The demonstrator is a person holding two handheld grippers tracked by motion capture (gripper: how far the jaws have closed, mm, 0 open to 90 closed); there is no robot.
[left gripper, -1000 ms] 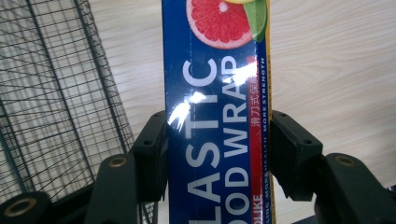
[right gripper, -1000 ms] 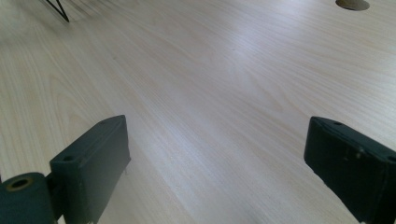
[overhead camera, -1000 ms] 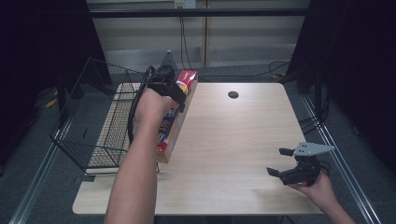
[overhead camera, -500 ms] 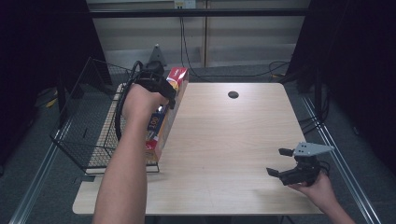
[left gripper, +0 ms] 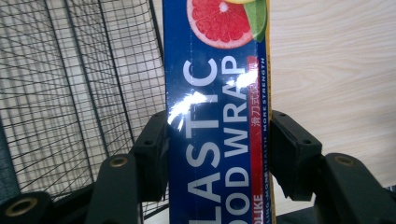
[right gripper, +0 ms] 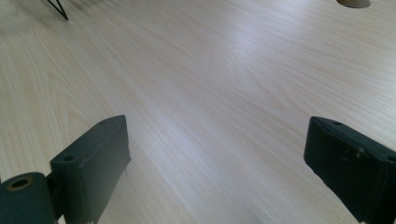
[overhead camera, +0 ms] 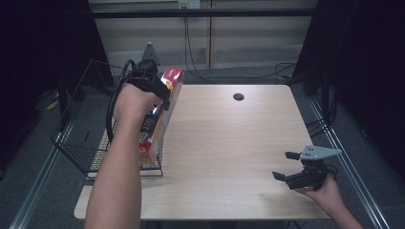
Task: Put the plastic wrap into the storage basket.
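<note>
Jaws of the right gripper (overhead camera: 292, 168) stand spread over bare table (overhead camera: 229, 143) near the front edge, while farther off the left gripper (overhead camera: 152, 87) pinches a plastic wrap box (overhead camera: 160, 114), lower end hidden by the forearm, above the wire basket's (overhead camera: 81, 143) edge.

The right gripper (right gripper: 217, 163) holds its two black jaws wide apart with nothing between them, above the pale wooden desk (right gripper: 210, 79), whose round hole (right gripper: 353, 3) lies at the top edge.

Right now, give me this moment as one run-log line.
left hand-held gripper: shut on plastic wrap box | box: tilted over wire basket edge | right hand-held gripper: open, over table
</note>
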